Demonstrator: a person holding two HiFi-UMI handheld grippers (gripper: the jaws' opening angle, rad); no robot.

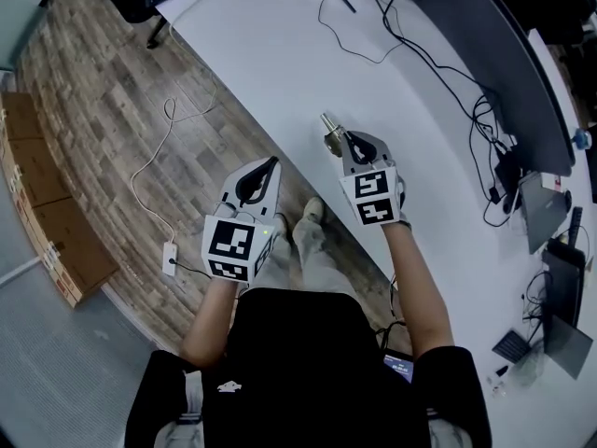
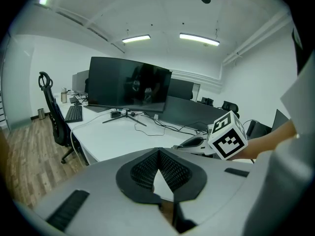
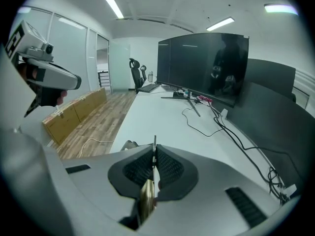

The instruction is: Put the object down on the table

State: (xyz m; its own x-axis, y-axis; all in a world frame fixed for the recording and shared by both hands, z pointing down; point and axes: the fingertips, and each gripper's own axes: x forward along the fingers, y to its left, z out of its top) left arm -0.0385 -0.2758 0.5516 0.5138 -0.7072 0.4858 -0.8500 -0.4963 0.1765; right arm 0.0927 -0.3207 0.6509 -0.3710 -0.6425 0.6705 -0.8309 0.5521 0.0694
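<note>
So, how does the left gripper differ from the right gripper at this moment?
The right gripper is shut on a thin brass-coloured metal object. The left gripper is shut too, but holds nothing. The right gripper is above the edge of the white table, while the left gripper is above the wooden floor, just short of the table. Both are hand-held and point forward.

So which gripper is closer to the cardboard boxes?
Left. The left gripper is over the floor, on the boxes' side; the right gripper is over the table.
</note>
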